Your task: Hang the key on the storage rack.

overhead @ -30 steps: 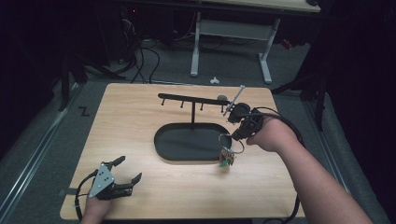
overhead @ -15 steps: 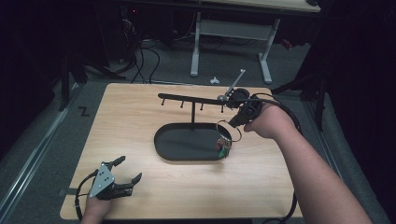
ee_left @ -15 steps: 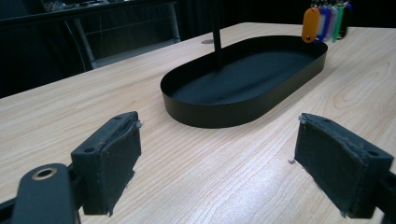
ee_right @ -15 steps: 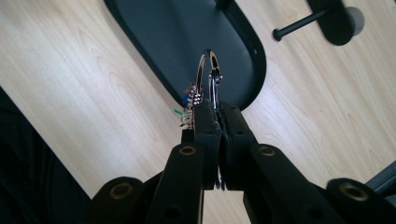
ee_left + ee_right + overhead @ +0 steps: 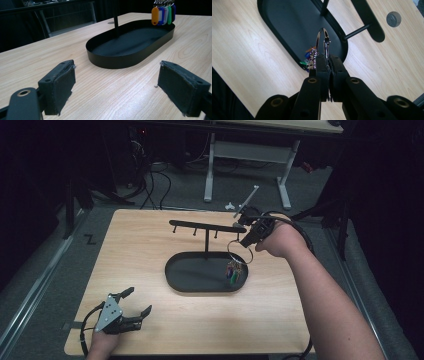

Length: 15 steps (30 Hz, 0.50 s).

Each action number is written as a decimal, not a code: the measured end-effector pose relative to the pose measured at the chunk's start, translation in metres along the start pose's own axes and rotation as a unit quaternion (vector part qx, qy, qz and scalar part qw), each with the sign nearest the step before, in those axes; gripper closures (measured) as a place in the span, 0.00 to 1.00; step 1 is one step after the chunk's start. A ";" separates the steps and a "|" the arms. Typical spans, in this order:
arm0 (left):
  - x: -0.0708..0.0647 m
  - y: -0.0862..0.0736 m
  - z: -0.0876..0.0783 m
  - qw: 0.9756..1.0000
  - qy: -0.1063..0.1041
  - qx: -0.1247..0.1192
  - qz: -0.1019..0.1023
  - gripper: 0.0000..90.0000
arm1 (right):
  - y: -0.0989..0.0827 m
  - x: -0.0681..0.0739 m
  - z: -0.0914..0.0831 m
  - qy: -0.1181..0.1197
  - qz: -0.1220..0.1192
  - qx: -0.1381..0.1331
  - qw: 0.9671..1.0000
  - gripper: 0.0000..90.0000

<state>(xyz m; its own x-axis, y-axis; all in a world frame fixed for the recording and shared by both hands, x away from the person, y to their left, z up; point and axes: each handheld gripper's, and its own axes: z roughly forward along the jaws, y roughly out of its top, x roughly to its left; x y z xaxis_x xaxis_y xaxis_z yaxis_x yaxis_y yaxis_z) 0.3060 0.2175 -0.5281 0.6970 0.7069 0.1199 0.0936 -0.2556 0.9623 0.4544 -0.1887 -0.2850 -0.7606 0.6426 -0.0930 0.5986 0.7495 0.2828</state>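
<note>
I am pinching the key ring [image 5: 240,252] in my right gripper [image 5: 327,65], jaws clamped on its wire so the coloured tags [image 5: 233,272] are dangling over the tray [image 5: 175,270], at about four o'clock from the post [image 5: 206,240], free to be hooked onto a peg [image 5: 355,32]. My left gripper [image 5: 131,310] is resting wide open and empty at the table's [image 5: 150,235] seven o'clock corner, out of the way.

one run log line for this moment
right gripper: shut on key ring, tags hang above tray | ring near right peg of hook stand, not hung | left gripper: open, idle on table
</note>
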 end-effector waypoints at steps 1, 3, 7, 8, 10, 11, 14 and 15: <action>0.000 0.000 0.000 1.000 0.000 0.000 0.000 0.17 | 0.000 0.000 0.000 0.000 0.000 0.000 1.000 0.97; 0.000 0.000 0.000 1.000 0.000 0.000 0.000 0.17 | 0.003 -0.003 0.003 0.002 0.002 -0.001 1.000 0.97; 0.000 0.000 0.000 1.000 0.000 0.000 0.000 0.17 | 0.008 -0.010 0.010 0.003 0.009 -0.002 1.000 0.97; 0.000 0.000 0.000 1.000 0.000 0.000 0.000 0.17 | 0.009 -0.012 0.010 0.001 0.009 -0.002 1.000 0.97; 0.000 0.000 0.000 1.000 0.000 0.000 0.001 0.17 | 0.010 -0.015 0.012 0.003 0.015 -0.005 1.000 0.97; 0.000 0.000 0.000 1.000 0.000 0.000 0.001 0.17 | 0.010 -0.017 0.013 0.003 0.019 -0.005 1.000 0.97; 0.000 0.000 0.000 1.000 -0.001 0.000 0.001 0.17 | 0.011 -0.022 0.014 0.000 0.022 -0.007 1.000 0.97; 0.000 0.000 0.000 1.000 -0.001 0.000 0.001 0.17 | 0.011 -0.024 0.015 0.001 0.024 -0.009 1.000 0.97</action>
<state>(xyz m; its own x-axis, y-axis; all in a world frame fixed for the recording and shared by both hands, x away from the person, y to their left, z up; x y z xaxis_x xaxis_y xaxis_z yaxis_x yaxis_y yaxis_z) 0.3058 0.2174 -0.5282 0.6986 0.7053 0.1210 0.0931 -0.2572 0.9619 0.4827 -0.1932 -0.2940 -0.7314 0.6776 -0.0763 0.6304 0.7146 0.3034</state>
